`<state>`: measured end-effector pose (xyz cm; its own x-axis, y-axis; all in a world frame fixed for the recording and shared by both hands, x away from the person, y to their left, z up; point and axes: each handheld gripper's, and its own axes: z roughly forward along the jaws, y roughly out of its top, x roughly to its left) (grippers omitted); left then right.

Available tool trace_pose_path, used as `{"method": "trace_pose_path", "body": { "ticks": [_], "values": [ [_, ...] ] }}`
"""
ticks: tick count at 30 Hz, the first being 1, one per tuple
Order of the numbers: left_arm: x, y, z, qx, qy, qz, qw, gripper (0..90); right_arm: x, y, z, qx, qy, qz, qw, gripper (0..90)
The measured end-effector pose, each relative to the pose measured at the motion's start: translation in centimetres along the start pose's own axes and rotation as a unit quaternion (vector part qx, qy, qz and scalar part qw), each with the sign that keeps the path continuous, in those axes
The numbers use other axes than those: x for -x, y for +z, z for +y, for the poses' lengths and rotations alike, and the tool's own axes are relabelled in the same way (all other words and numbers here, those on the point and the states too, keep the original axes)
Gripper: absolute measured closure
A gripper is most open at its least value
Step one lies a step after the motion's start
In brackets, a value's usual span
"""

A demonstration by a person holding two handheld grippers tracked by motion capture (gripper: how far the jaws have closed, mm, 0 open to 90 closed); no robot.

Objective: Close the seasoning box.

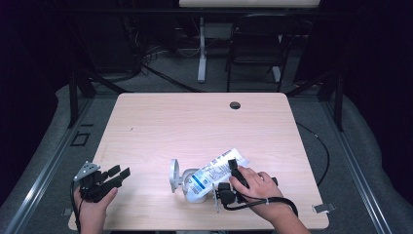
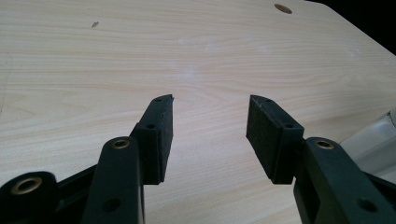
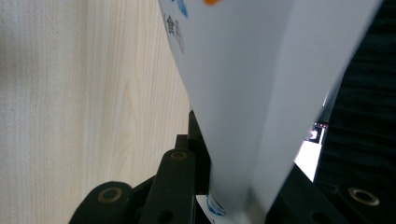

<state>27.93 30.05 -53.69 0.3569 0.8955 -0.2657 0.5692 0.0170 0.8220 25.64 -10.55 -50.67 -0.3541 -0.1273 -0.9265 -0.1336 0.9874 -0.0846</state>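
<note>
A large white squeeze tube (image 1: 210, 174) with blue print lies slanted on the near middle of the wooden table (image 1: 195, 122). Its white flip cap (image 1: 174, 175) stands open at the left end. My right gripper (image 1: 233, 165) is shut on the tube's flat tail end; in the right gripper view the white tube (image 3: 261, 70) rises from between the black jaws of the right gripper (image 3: 238, 177). My left gripper (image 1: 119, 174) rests at the near left corner, open and holding nothing. Between the spread jaws of the left gripper (image 2: 210, 126) is bare wood, with the tube's edge (image 2: 373, 140) at the right.
A round cable hole (image 1: 235, 105) sits near the table's far edge. Beyond the table stand a black chair (image 1: 258, 44) and a white desk leg (image 1: 201, 48). A black cable (image 1: 321, 146) trails off the table's right side.
</note>
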Motion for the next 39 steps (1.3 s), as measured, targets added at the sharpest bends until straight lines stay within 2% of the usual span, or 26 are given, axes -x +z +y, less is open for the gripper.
{"method": "trace_pose_path", "body": {
  "ticks": [5, 8, 14, 15, 17, 18, 19, 21, 23, 25, 29, 33, 35, 37, 38, 39],
  "values": [
    [-0.02, 0.01, -0.02, -0.001, 0.000, 0.000, 1.0000, 51.6, 0.14, -0.07, -0.02, -0.005, 0.005, 0.003, 1.0000, 81.9],
    [-0.04, 0.02, -0.03, -0.001, -0.001, 0.000, 1.0000, 51.6, 0.08, 0.10, -0.12, 0.005, 0.022, 0.009, 0.9997, 82.1],
    [-0.06, 0.03, -0.06, -0.002, -0.001, 0.000, 1.0000, 51.5, 0.17, -0.01, -0.11, 0.001, 0.025, 0.012, 0.9996, 82.3],
    [-0.07, 0.05, -0.07, -0.001, -0.002, 0.000, 1.0000, 51.5, 0.12, 0.06, -0.17, 0.005, 0.033, 0.016, 0.9993, 82.3],
    [-0.10, 0.05, -0.09, -0.001, -0.003, 0.001, 1.0000, 51.5, 0.19, 0.00, -0.17, 0.001, 0.034, 0.020, 0.9992, 82.3],
    [-0.12, 0.06, -0.10, -0.001, -0.003, 0.001, 1.0000, 51.5, 0.19, 0.03, -0.19, 0.004, 0.042, 0.023, 0.9989, 82.3],
    [-0.13, 0.04, -0.08, -0.003, -0.003, 0.001, 1.0000, 51.5, 0.31, -0.12, -0.15, -0.006, 0.040, 0.027, 0.9988, 82.3],
    [-0.10, 0.07, -0.10, -0.001, -0.002, 0.001, 1.0000, 51.5, 0.36, -0.17, -0.15, -0.004, 0.044, 0.032, 0.9985, 82.4],
    [-0.08, 0.08, -0.09, -0.002, -0.002, 0.001, 1.0000, 51.5, 0.37, -0.03, -0.23, 0.010, 0.055, 0.036, 0.9978, 82.4],
    [-0.08, 0.06, -0.08, -0.004, -0.001, 0.000, 1.0000, 51.5, 0.36, -0.04, -0.22, 0.010, 0.055, 0.035, 0.9978, 82.5],
    [-0.08, 0.06, -0.09, -0.001, -0.002, 0.001, 1.0000, 51.5, 0.26, 0.06, -0.28, 0.017, 0.071, 0.043, 0.9964, 82.5],
    [-0.08, 0.04, -0.07, -0.004, -0.001, 0.001, 1.0000, 51.5, 0.32, -0.05, -0.30, 0.016, 0.073, 0.046, 0.9962, 82.5],
    [-0.07, 0.06, -0.08, -0.004, 0.000, 0.001, 1.0000, 51.5, 0.21, 0.09, -0.40, 0.026, 0.089, 0.053, 0.9943, 82.5],
    [-0.06, 0.09, -0.09, -0.004, 0.000, 0.001, 1.0000, 51.5, 0.33, 0.04, -0.46, 0.023, 0.088, 0.055, 0.9943, 82.5],
    [-0.06, 0.08, -0.08, -0.004, 0.000, 0.001, 1.0000, 51.5, 0.20, 0.20, -0.54, 0.032, 0.100, 0.058, 0.9927, 82.5],
    [-0.07, 0.07, -0.07, -0.004, 0.000, 0.001, 1.0000, 51.5, 0.31, 0.10, -0.56, 0.023, 0.098, 0.059, 0.9932, 82.5]
  ]
}}
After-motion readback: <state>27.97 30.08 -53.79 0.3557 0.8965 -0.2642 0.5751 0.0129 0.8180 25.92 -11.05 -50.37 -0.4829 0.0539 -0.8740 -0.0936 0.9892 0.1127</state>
